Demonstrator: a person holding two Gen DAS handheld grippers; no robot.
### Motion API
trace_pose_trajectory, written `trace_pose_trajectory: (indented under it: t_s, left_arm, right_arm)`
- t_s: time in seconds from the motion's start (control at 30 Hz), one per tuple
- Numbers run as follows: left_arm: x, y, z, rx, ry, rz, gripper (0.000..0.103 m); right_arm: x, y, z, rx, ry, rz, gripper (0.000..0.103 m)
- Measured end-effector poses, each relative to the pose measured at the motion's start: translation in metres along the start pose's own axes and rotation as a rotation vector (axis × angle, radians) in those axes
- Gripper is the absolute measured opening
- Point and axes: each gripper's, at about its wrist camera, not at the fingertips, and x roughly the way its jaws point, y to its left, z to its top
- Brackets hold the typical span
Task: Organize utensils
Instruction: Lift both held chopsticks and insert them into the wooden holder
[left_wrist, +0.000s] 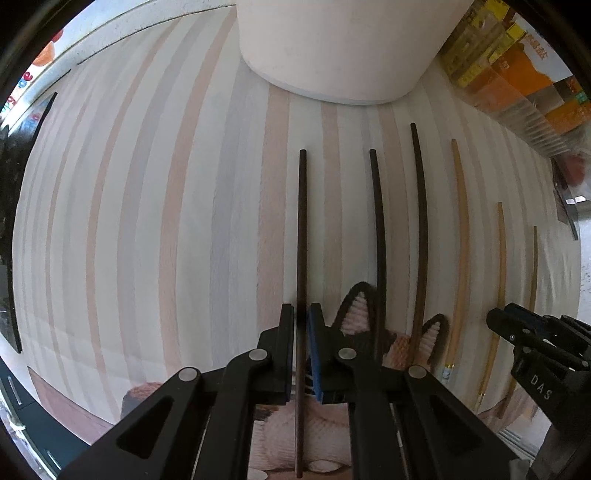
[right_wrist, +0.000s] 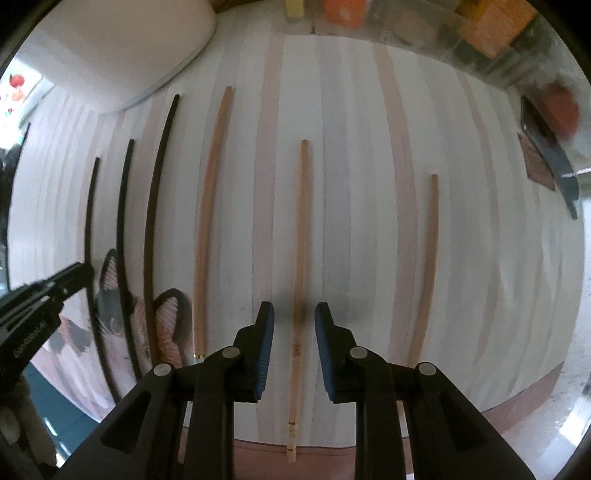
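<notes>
Where the striped mat (left_wrist: 155, 206) runs leftward in the left wrist view, we see broad bare room; on its far side a white rounded container (left_wrist: 332, 48) stands at the mat's edge, and packaged goods (left_wrist: 517, 74) line the right margin. In the right wrist view the mat's near edge curves just below the gripper, with bare tabletop (right_wrist: 535, 406) beyond.

The mat is flat, matte, banded in pale grey, white and pink, with a cat picture (left_wrist: 369, 332) at its near end. Six slender, round chopsticks lie on it roughly parallel and apart: three dark ones (left_wrist: 419, 221) to the left, three light wooden ones (right_wrist: 430, 258) to the right.

We find the left gripper (left_wrist: 302, 350) pointing down, its jaws clenched on the leftmost dark chopstick (left_wrist: 302, 221), blue pads pressing both sides. The right gripper (right_wrist: 294, 350) also points down; its jaws stand apart, released, straddling the middle light chopstick (right_wrist: 301, 221) without touching it. That chopstick lies flat on the mat, its banded end reaching past the mat's near edge.
</notes>
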Motion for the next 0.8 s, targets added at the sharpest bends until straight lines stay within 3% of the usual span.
trace_pose_trajectory:
  t_s: [0.2, 0.43, 0.67, 0.8]
  left_arm:
    - [-0.013, -0.006, -0.005, 0.001, -0.005, 0.014, 0.006]
    - [-0.018, -0.023, -0.006, 0.038, -0.01, 0.067, 0.004]
    - [-0.02, -0.031, -0.008, 0.031, -0.018, 0.07, 0.003]
    - [-0.024, -0.034, -0.013, 0.029, -0.035, 0.059, 0.003]
  right_arm:
    - [-0.003, 0.025, 0.008, -0.017, 0.004, -0.035, 0.024]
    - [-0.009, 0.024, 0.01, -0.011, -0.005, -0.035, 0.023]
    - [-0.009, 0.027, 0.008, -0.022, -0.02, -0.033, 0.009]
    - [-0.004, 0.038, 0.003, -0.018, -0.04, -0.036, 0.007]
